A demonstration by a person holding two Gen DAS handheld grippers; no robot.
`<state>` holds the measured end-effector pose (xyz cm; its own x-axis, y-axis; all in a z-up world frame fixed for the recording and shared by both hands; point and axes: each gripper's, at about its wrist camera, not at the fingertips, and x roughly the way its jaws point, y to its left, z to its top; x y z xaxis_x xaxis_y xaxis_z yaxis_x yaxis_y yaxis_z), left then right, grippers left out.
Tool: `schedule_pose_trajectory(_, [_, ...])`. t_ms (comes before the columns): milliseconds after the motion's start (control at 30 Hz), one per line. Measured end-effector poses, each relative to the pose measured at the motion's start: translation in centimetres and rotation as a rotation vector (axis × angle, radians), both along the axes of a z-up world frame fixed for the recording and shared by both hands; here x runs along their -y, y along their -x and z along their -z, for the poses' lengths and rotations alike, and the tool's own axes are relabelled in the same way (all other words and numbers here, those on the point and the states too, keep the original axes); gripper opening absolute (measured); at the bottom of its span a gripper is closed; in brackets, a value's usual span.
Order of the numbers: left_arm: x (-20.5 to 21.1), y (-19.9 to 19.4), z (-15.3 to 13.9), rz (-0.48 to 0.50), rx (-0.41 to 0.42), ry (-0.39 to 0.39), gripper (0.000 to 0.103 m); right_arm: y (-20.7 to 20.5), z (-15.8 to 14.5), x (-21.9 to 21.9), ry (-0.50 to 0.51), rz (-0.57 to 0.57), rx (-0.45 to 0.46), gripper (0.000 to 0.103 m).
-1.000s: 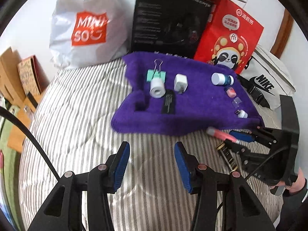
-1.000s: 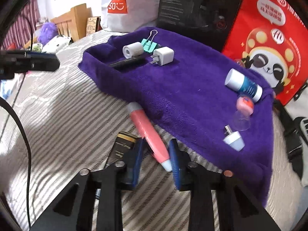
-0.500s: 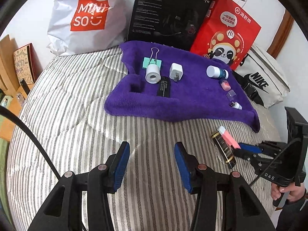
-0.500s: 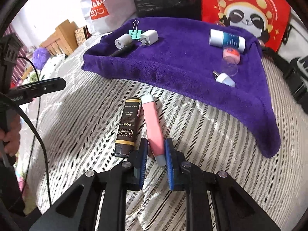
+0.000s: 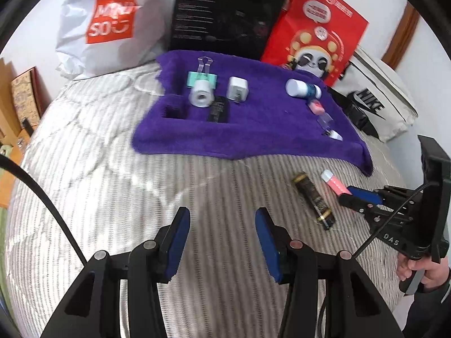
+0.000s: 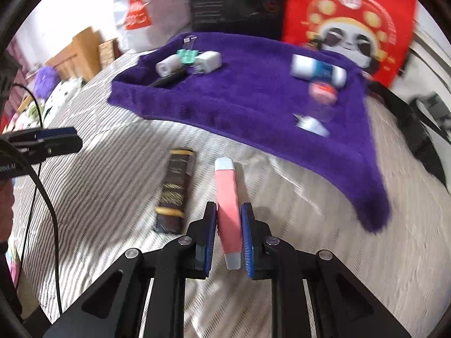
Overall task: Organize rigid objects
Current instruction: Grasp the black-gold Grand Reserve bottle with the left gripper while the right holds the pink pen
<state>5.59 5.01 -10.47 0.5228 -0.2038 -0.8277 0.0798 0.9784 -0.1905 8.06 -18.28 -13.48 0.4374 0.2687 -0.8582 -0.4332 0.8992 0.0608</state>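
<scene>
My right gripper (image 6: 229,214) is shut on a pink tube with grey ends (image 6: 227,194), held just above the striped bed; it also shows in the left wrist view (image 5: 335,183), with the right gripper (image 5: 349,193) at the right. A dark brown box with gold print (image 6: 176,188) lies on the bed to its left (image 5: 313,197). A purple towel (image 6: 253,90) holds a white roll (image 5: 200,95), teal binder clip (image 5: 201,77), white charger (image 5: 238,91), black bar (image 5: 217,109), white-blue bottle (image 5: 301,88) and small caps. My left gripper (image 5: 222,239) is open and empty over the bed.
Behind the towel stand a white Miniso bag (image 5: 112,25), a black box (image 5: 228,11) and a red panda bag (image 5: 315,31). A white Nike bag (image 5: 375,101) lies at the right. Wooden furniture (image 6: 81,53) stands beyond the bed's left side.
My right gripper has pulled back from the towel with the pink tube shut in it, turning it to point away. The brown box now lies apart from the tube. The left gripper stays open.
</scene>
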Motion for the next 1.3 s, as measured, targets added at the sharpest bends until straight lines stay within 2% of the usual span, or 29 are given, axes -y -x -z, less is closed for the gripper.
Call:
schedule_pose_trajectory(267, [5.9, -1.5, 1.0, 0.082, -0.028, 0.005, 0.046, 1.9, -0.9, 6.6, 0.006, 0.221, 0.048, 0.018])
schedule_pose_trajectory(567, [11.2, -4.1, 2.8, 0.107, -0.085, -0.024, 0.047, 2.5, 0.9, 8.4, -0.041, 0.247, 0.063, 0.017])
schedule_pose_trajectory(667, [12.3, -4.2, 2.8, 0.115, -0.066, -0.085, 0.049, 2.9, 1.0, 8.4, -0.049, 0.249, 0.093, 0.018])
schedule_pose_trajectory(867, [12.1, -3.0, 3.0, 0.146, -0.032, -0.226, 0.051, 3.5, 1.1, 7.9, -0.011, 0.245, 0.147, 0.018])
schedule_pose_trajectory(1000, [10.9, -2.5, 2.8, 0.12, -0.042, -0.224, 0.052, 3.5, 1.1, 8.0, -0.02, 0.246, 0.144, 0.018])
schedule_pose_trajectory(1167, [11.3, -2.6, 2.8, 0.115, -0.025, -0.242, 0.052, 3.6, 1.1, 8.0, -0.015, 0.245, 0.147, 0.018])
schedule_pose_trajectory(1233, [11.2, -2.6, 2.8, 0.103, -0.03, -0.234, 0.049, 3.6, 1.2, 8.0, -0.017, 0.245, 0.147, 0.018])
schedule_pose_trajectory(1300, [11.2, -2.1, 2.8, 0.107, -0.024, -0.242, 0.038, 3.6, 1.2, 8.0, -0.02, 0.245, 0.146, 0.018])
